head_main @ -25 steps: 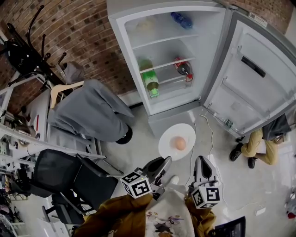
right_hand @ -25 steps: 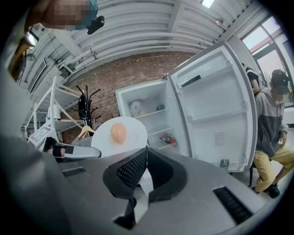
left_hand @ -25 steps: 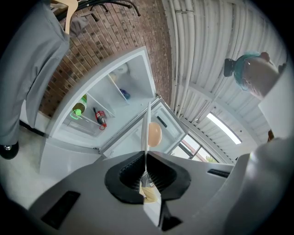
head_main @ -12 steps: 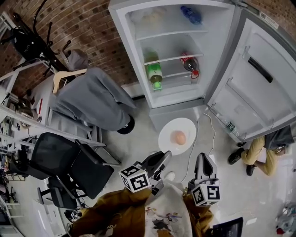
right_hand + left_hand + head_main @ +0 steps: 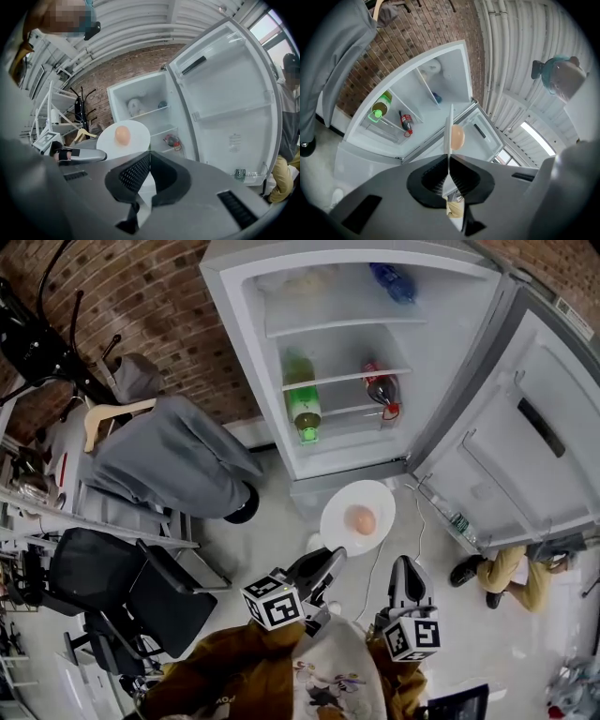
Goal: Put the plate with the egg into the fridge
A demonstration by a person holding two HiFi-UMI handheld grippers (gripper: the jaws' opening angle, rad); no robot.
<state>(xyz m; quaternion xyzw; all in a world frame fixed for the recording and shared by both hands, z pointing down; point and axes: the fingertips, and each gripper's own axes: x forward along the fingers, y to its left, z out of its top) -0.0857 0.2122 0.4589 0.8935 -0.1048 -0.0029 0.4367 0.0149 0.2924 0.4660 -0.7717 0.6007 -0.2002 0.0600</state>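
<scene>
Brick wall at the back, and a white fridge point(image 5: 248, 371) stands wide open in front of it, its door point(image 5: 506, 456) swung out to the right of both grippers. The left gripper point(image 5: 333, 561) reaches out level and is rolled onto its side, one jaw over the other. Those jaws are clamped on the near rim of the plate point(image 5: 375, 501), and in the left gripper view the plate runs edge-on straight out of the pinch.

The right gripper point(image 5: 403, 562) dips slightly nose-down and sits upright, not rolled. Its jaws are pressed together with nothing between them, tips just off the plate's near-right rim. Whether they touch that rim, I can't tell.

The plate lies flat, face up, stretching away from the left jaws toward the fridge. It hangs over the floor point(image 5: 281, 531) just short of the cabinet's bottom edge, so it's outside and not on any shelf. The egg point(image 5: 362, 519) rests on its side at the plate's middle, beyond the left jaw tips, its length flat along the plate.

Further ahead of the jaws, inside the fridge, a green bottle point(image 5: 303, 409) and a dark bottle with a red cap point(image 5: 380, 390) sit on the lower shelves, with a blue bottle point(image 5: 394, 282) up top. Off to the left of the left gripper, a grey jacket point(image 5: 173, 460) hangs on a hanger.
</scene>
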